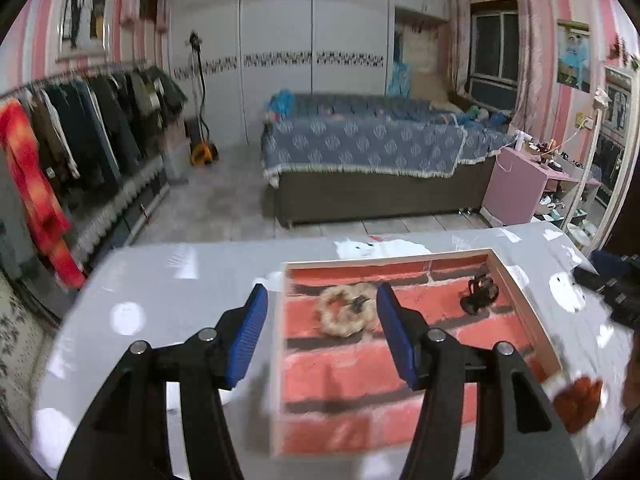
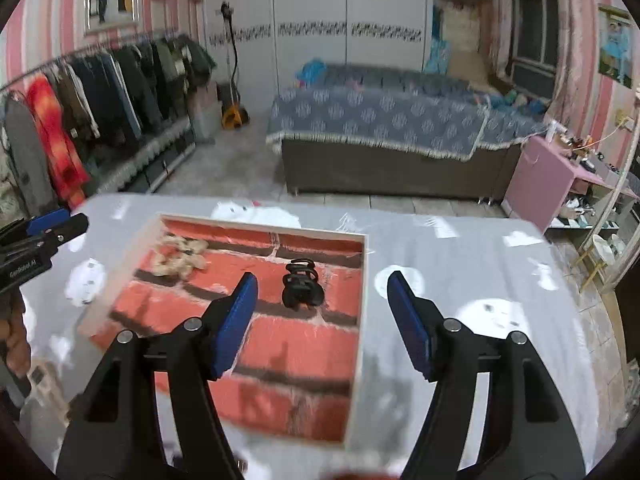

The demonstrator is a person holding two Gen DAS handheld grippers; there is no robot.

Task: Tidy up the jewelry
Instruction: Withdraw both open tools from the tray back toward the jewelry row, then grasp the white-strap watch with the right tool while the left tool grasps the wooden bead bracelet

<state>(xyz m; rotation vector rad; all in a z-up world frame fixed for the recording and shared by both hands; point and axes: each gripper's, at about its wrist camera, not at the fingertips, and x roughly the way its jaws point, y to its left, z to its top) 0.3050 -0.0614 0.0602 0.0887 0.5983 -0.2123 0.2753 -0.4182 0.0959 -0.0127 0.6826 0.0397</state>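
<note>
A shallow white-rimmed tray (image 1: 278, 344) lined with a red brick print lies on the grey table. In it rest a fluffy cream scrunchie (image 1: 340, 320) with a small dark clip on it, and a black claw clip (image 1: 478, 294). My left gripper (image 1: 322, 300) hangs open above the tray's left part, nothing between its blue pads. In the right wrist view my right gripper (image 2: 323, 284) is open over the tray (image 2: 364, 280). The black claw clip (image 2: 300, 288) lies below its gap, untouched, and the cream scrunchie (image 2: 180, 258) sits at the far left. A red fuzzy scrunchie (image 1: 580, 400) lies outside the tray.
The table (image 1: 180, 300) wears a grey cloth with white cat prints. Beyond its far edge are tiled floor, a bed (image 1: 360, 148) with a blue cover, a clothes rack (image 1: 80, 132) on the left, and a pink cabinet (image 1: 516, 184) and a mirror on the right.
</note>
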